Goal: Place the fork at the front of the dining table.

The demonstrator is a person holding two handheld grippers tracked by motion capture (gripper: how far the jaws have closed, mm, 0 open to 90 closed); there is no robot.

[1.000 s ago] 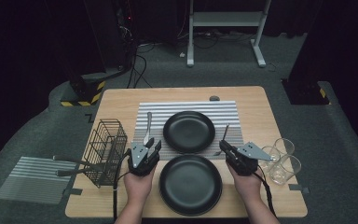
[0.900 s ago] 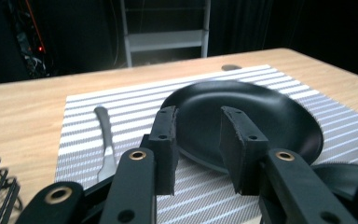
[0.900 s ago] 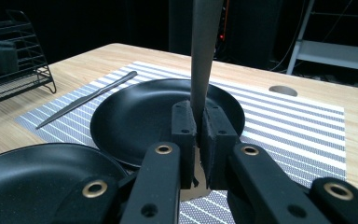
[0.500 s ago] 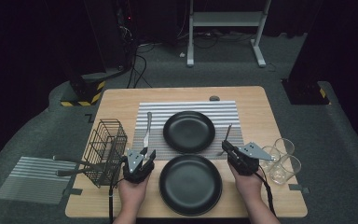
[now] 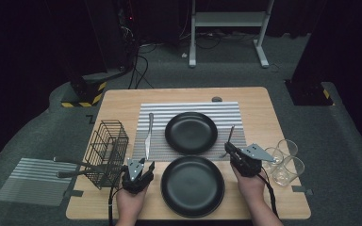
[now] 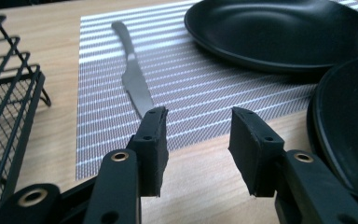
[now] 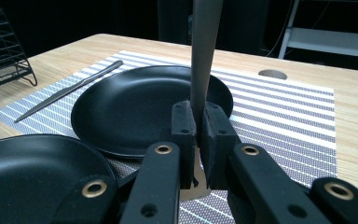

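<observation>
A steel knife (image 5: 148,134) (image 6: 133,79) lies on the striped placemat (image 5: 188,107), left of the far black plate (image 5: 191,133). My left gripper (image 5: 141,165) (image 6: 198,126) sits low over the table just short of the knife's tip. Its jaws have just been opening, and nothing is between them. A second black plate (image 5: 192,186) rests on the wood between the two hands. My right gripper (image 5: 228,148) (image 7: 198,121) is shut on the grey handle of a piece of cutlery (image 7: 205,42), which sticks out beyond the pads towards the far plate (image 7: 144,107).
A black wire basket (image 5: 107,151) stands at the table's left edge beside the left hand. Three clear glasses (image 5: 283,160) stand right of the right hand. Another striped mat (image 5: 35,181) lies on the floor at the left.
The left gripper has drawn back from the knife towards the person and sunk lower, with its jaws spread wider. The knife stays on the mat. The right gripper has kept still.
</observation>
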